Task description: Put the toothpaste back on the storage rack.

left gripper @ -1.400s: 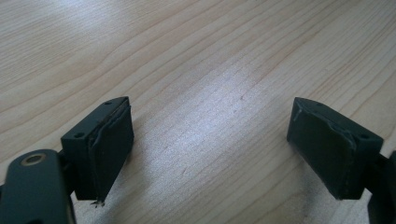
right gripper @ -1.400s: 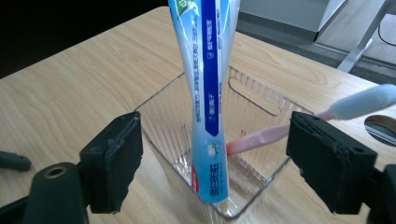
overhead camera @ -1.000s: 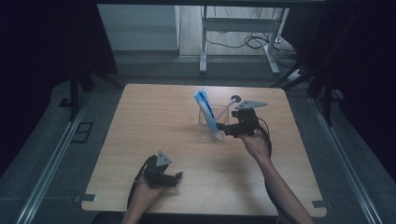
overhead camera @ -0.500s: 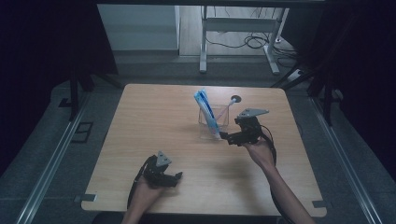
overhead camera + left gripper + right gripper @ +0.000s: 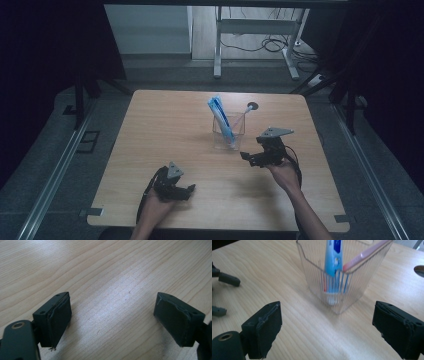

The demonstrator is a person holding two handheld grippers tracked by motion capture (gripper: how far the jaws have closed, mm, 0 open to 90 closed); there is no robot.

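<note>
A clear ribbed cup (image 5: 228, 134) stands upright near the table's middle, and shows close ahead in the right gripper view (image 5: 342, 282). In it lean a blue toothpaste tube (image 5: 220, 116) (image 5: 332, 260) and a pink toothbrush (image 5: 242, 118) (image 5: 367, 254). My right gripper (image 5: 249, 159) (image 5: 327, 317) is open, just right of the cup and nearer the person, jaws apart from it with nothing between them. Near the front edge, my left gripper (image 5: 190, 192) (image 5: 112, 307) is open over bare wood; its jaw tips also show far left in the right gripper view.
The wooden table (image 5: 150, 150) has a round cable hole (image 5: 252, 105) behind the cup. Dark floor, metal rails and a desk frame (image 5: 250, 45) surround the table. Bare wood lies left of the cup and between the grippers.
My right gripper has drawn back from beside the cup toward the person, staying open. The cup, its contents and my left gripper have not moved.
</note>
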